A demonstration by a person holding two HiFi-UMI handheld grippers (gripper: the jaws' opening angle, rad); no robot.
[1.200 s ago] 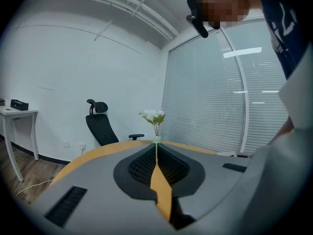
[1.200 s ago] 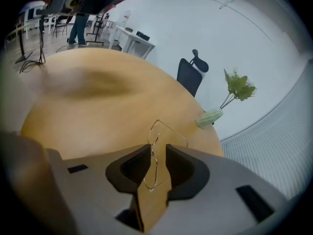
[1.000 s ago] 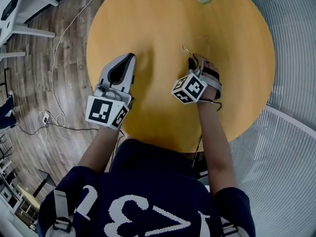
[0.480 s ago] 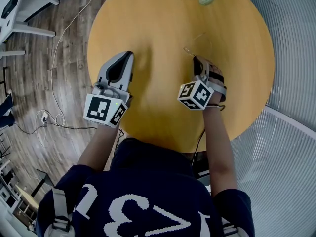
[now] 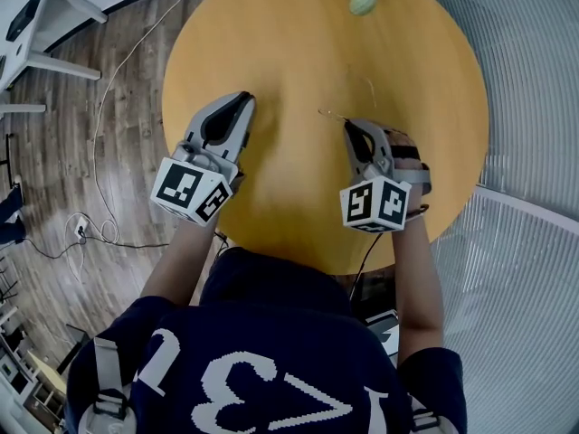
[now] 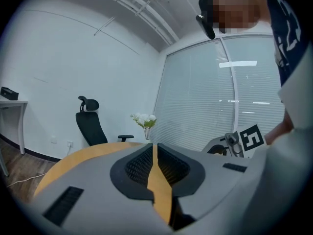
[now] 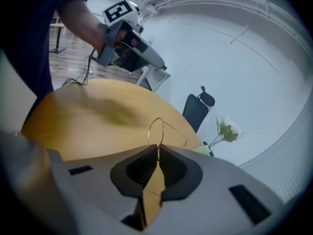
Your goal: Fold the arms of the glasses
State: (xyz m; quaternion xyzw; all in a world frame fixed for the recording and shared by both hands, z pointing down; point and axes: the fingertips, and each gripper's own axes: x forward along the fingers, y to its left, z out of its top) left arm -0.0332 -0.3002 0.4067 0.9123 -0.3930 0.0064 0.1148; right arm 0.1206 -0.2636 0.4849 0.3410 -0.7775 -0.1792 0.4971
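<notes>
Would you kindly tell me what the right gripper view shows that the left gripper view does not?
Only the right gripper view shows the glasses, a thin wire frame pinched in the shut jaws of the right gripper, and the left gripper from outside. Only the left gripper view shows the left gripper's own jaws, shut with nothing between them, and the right gripper's marker cube. Both show the yellow table, the black office chair and the flowers.
</notes>
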